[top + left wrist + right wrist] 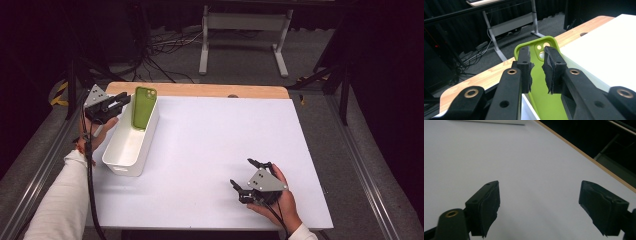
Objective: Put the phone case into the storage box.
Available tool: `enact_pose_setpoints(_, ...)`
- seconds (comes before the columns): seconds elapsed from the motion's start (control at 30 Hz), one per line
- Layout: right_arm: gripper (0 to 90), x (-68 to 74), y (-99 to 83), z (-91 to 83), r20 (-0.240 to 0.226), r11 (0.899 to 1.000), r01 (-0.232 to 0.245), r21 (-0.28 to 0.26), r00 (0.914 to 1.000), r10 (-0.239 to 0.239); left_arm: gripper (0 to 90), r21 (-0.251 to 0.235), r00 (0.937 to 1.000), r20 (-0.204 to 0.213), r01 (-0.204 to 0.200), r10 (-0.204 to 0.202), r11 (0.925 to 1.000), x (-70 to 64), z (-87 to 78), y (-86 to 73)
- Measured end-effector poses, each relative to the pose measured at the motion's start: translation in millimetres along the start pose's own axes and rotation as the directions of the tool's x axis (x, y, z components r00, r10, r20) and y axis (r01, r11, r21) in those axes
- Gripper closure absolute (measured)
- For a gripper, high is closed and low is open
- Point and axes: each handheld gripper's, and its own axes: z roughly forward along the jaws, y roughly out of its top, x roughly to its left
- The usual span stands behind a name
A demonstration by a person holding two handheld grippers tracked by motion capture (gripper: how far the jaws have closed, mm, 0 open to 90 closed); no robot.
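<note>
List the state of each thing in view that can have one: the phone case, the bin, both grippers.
Green silicone phone case: standing on end inside the bin, leaning on its far wall, camera cutouts up.
White rectangular plastic bin: upright on the table, holding the case.
Left gripper: jaws narrowly apart, in front of the case, not gripping it.
Right gripper: jaws wide open over bare white tabletop, holding nothing.

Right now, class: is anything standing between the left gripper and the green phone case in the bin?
Nothing visible does. The left gripper points straight at the phone case, which leans upright in the white bin; its jaws are slightly apart with nothing between them.
</note>
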Motion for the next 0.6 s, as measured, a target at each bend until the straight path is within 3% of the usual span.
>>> enact_pose_setpoints(0.6,18.4,-1.6,2.8,-4.9,0.003,1.0,-0.005,-0.03,1.0,0.005,73.6,-0.07,0.9997,0.017,-0.016,0.018,0.9974,-21.8,-37.7,7.3)
